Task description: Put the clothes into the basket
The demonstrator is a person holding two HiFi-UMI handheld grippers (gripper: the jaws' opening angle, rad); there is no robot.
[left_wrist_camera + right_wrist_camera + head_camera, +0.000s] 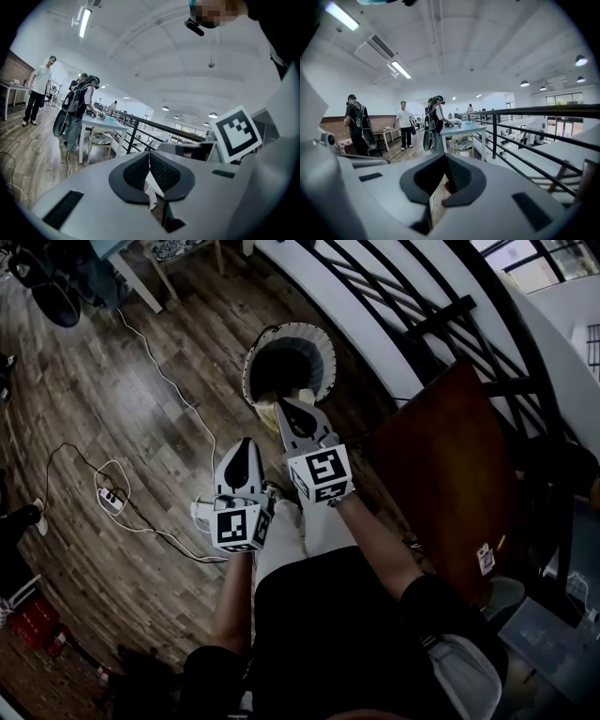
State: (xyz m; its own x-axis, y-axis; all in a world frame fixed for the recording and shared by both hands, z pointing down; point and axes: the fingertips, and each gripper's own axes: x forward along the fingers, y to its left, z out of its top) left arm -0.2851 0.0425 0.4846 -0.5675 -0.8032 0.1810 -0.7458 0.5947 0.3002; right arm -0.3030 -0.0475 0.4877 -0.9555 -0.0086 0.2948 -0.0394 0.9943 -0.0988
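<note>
A round basket (323, 341) with a white rim and a dark inside stands on the wooden floor ahead in the head view. A pale cream cloth (267, 412) lies at its near rim. My right gripper (283, 406) is held high over that near rim, its jaws together; in the right gripper view its pads (459, 176) meet with no garment showing. My left gripper (246, 442) is lower and to the left, short of the basket. Its pads (164, 171) also meet, and a small white scrap shows in the gap behind them. I cannot tell what that scrap is.
A brown tabletop (450, 484) and a black railing (412, 315) lie to the right. A white cable and power strip (111, 498) cross the floor at left. Further off, people (40, 89) stand near a white table (101, 124).
</note>
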